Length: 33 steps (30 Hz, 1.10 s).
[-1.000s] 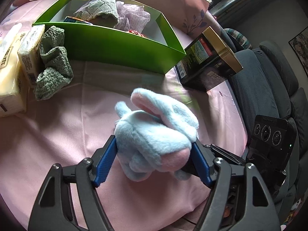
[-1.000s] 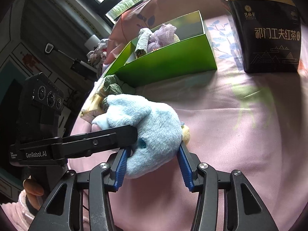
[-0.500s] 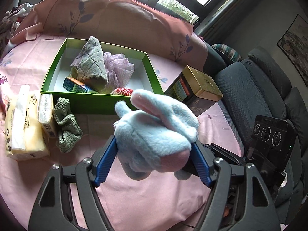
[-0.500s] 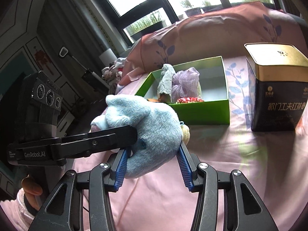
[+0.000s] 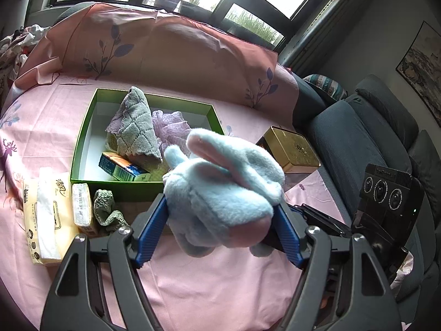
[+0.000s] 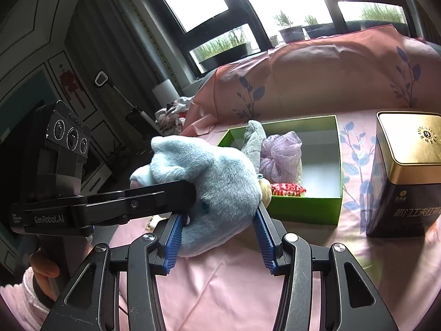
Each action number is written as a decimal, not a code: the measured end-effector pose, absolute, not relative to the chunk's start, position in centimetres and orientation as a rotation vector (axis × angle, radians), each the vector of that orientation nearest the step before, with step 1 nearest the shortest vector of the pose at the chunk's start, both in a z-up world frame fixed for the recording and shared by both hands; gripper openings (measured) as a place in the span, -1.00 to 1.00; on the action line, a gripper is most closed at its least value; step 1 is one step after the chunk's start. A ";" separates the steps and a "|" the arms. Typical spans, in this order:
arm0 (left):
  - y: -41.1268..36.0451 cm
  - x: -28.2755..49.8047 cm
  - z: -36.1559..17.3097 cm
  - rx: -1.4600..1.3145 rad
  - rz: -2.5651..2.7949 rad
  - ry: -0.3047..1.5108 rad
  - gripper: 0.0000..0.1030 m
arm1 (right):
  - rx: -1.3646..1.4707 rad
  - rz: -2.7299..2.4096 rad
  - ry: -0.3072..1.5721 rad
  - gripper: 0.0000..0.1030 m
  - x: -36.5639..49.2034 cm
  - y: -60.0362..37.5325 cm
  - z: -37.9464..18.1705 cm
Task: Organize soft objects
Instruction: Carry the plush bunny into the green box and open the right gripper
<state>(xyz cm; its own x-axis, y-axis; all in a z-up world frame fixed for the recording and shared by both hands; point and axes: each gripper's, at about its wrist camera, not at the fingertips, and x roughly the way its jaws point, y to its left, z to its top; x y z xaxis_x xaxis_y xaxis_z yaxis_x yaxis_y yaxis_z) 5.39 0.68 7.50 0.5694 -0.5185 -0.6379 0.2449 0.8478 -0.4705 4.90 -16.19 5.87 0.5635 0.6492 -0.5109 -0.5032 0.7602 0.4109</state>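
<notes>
Since a second ago we have lifted the fluffy pale-blue plush rabbit with pink ears (image 5: 220, 193) clear of the pink sheet-covered bed (image 5: 220, 281), so the open green cardboard box (image 5: 82, 149), seen side-on before, now lies below and beyond it with its inside showing. Our left gripper (image 5: 217, 231) pinches the toy across one end between its blue pads, and our right gripper (image 6: 217, 226) pinches the other end, the left gripper's black finger crossing in front of it in the right wrist view. We judge that two grips are used because the toy is bulky and floppy, and a lift is needed to clear the box's near wall. Inside the box a grey quilted cloth (image 5: 135, 129) stands at the left, a crumpled lilac mesh puff (image 6: 281, 154) beside it, a small blue-and-orange carton (image 5: 124, 168) and a red-and-white patterned pouch (image 6: 288, 188) near the front; the right half looks free. Left of the box lie a yellow tissue pack (image 5: 44, 218), a smaller white pack (image 5: 81, 204) and a rumpled green knitted cloth (image 5: 106, 212), with a gold-lidded black tea tin (image 6: 408, 176) standing to the right.
</notes>
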 end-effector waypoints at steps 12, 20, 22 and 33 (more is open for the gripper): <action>0.5 12.9 7.3 -0.348 -0.470 0.878 0.43 | 0.280 0.650 0.697 -0.02 12.1 -16.8 5.4; 0.8 18.8 4.2 -0.390 -0.431 0.953 0.42 | 0.292 0.574 0.762 -0.02 17.6 -15.9 2.7; 1.0 19.9 3.3 -0.402 -0.405 0.973 0.40 | 0.279 0.533 0.782 -0.03 18.6 -15.5 1.9; 1.9 19.2 3.2 -0.337 -0.269 0.976 0.98 | 0.159 0.367 0.805 0.42 17.5 -16.0 1.7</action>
